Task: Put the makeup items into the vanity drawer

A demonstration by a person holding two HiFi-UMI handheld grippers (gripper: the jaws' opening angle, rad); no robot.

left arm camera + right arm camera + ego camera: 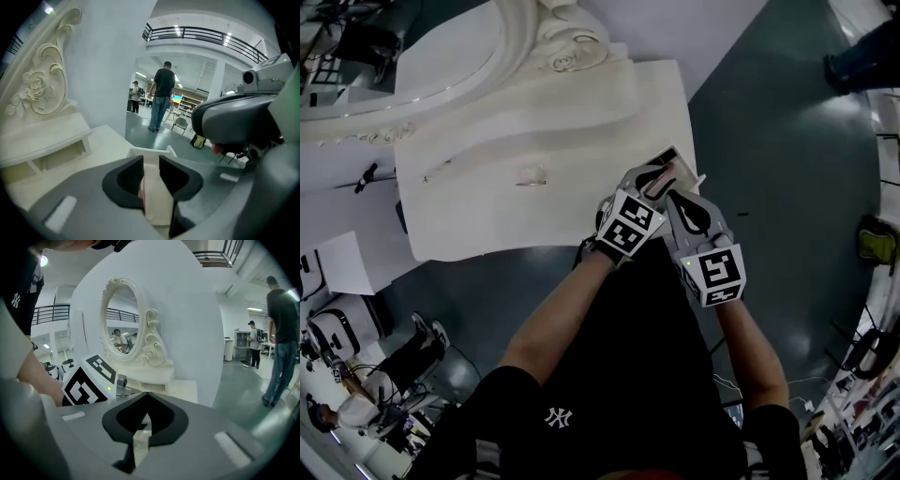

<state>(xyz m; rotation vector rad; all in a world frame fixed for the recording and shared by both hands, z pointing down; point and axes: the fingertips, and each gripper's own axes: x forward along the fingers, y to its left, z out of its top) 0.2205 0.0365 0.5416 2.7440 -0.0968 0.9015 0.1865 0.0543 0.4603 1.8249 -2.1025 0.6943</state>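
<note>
A white vanity (534, 131) with an oval mirror (119, 324) fills the upper left of the head view. Both grippers meet at its right front corner, by a small open drawer (668, 157) whose white rim (149, 151) shows just beyond the left jaws. My left gripper (652, 183) (151, 180) is shut on a flat cream makeup item (157, 201) with a pink edge. My right gripper (682, 195) (146, 401) sits just to its right, jaws together at the tips, with a small pale item (140, 440) pinched between them, mostly hidden.
Grey floor (769, 122) lies right of the vanity and drops off past its edge. A person (161, 93) stands on the open floor beyond. Another person (384, 375) sits among equipment at the lower left. A white wall panel (197, 333) backs the vanity.
</note>
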